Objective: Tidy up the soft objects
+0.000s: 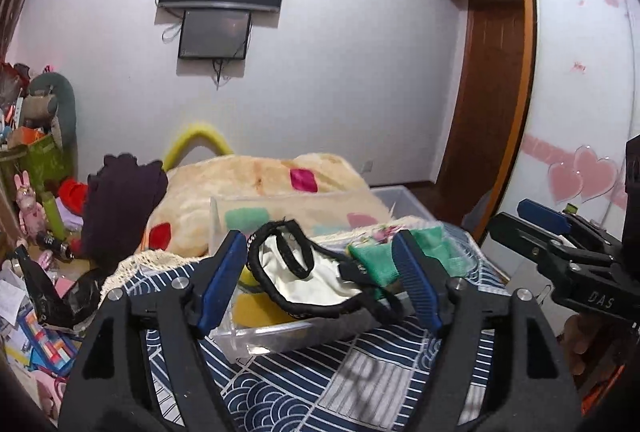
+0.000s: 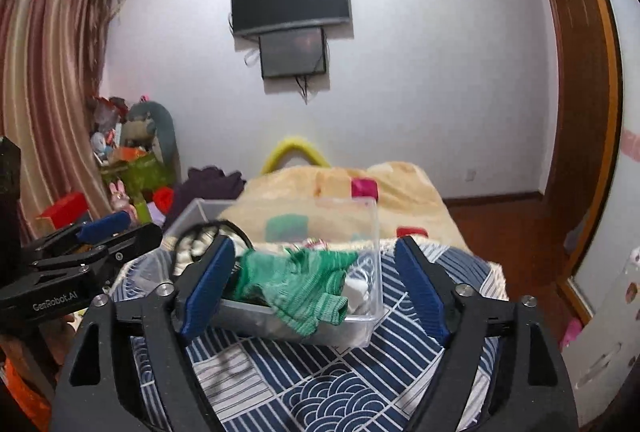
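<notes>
While we hold both tools up over the bed, the clear plastic box [image 2: 362, 308] sits on the blue and white patterned cloth [image 2: 320, 392], close to its near edge. Our left gripper [image 1: 320, 280] has its jaws wide open with nothing in them. Our right gripper [image 2: 312, 288] is wide open too, and empty.

Inside the box, at the left end, lies the white cloth piece with black trim [image 1: 316, 280]. At the right end lies the green knitted sock [image 2: 304, 284], and its cuff hangs over the near wall of the box.

We think both things are very light and floppy. They will bend and slide, not break. A good spot to pinch the sock looks like the hanging cuff, where it is thick. The black trim may snag, so we would pinch the white middle part.
</notes>
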`<action>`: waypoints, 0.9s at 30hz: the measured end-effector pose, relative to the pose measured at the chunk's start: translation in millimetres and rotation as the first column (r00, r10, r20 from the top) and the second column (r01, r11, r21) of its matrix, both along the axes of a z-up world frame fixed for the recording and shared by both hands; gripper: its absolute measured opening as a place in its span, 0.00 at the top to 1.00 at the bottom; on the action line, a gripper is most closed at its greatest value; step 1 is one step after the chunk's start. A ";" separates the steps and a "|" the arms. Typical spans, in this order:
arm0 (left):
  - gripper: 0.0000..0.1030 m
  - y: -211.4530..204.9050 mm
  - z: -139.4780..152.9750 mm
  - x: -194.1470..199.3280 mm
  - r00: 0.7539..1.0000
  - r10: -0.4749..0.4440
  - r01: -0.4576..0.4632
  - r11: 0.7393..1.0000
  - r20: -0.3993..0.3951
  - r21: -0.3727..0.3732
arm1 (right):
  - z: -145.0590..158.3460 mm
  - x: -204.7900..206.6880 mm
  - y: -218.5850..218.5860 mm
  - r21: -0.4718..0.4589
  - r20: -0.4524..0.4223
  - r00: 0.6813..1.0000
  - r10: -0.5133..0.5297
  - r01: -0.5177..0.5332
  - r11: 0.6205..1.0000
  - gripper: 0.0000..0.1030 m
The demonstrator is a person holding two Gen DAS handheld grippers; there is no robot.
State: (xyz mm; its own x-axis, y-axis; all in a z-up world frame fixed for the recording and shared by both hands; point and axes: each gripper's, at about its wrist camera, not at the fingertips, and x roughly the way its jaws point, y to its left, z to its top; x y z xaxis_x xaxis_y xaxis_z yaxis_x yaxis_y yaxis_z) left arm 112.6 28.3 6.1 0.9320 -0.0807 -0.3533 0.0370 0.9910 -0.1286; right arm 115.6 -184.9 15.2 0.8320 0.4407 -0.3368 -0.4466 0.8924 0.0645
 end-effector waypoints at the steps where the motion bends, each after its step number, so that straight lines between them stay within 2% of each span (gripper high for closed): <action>1: 0.27 -1.2 4.5 -8.2 1.000 -0.002 0.002 1.000 0.020 0.005 | 4.0 -6.5 -1.9 0.009 0.020 1.000 0.002 -0.003 1.000 0.15; 5: 0.17 -6.8 16.0 -31.5 0.997 -0.009 0.008 1.000 0.074 0.021 | 12.2 -22.6 -4.6 0.026 0.064 0.998 0.007 -0.008 1.000 0.10; 7: 0.14 -10.7 19.5 -41.7 0.995 -0.012 0.009 0.999 0.096 0.031 | 13.4 -28.1 -4.6 0.030 0.077 0.997 0.006 -0.009 1.000 0.00; 11: 0.05 -16.2 21.9 -59.5 0.993 -0.029 0.025 0.999 0.117 0.036 | 14.2 -39.0 -3.2 0.030 0.105 0.994 0.008 -0.011 0.999 0.00; 18: 0.02 -24.5 19.4 -78.9 0.991 -0.036 0.029 0.998 0.131 0.053 | 7.0 -52.9 -4.3 0.033 0.106 0.994 0.011 -0.015 0.999 0.00; 27: 0.01 -22.8 15.7 -81.2 0.992 -0.027 0.022 0.999 0.126 0.046 | 2.6 -60.1 -1.6 0.037 0.103 0.995 0.015 -0.019 0.999 0.00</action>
State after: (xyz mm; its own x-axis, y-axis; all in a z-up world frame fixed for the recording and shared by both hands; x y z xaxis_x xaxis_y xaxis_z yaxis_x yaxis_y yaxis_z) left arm 31.3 5.5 21.8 0.9674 -0.0909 -0.2365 0.0745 0.9942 -0.0774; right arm 55.5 -186.5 17.8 0.8537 0.4659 -0.2326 -0.4676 0.8825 0.0514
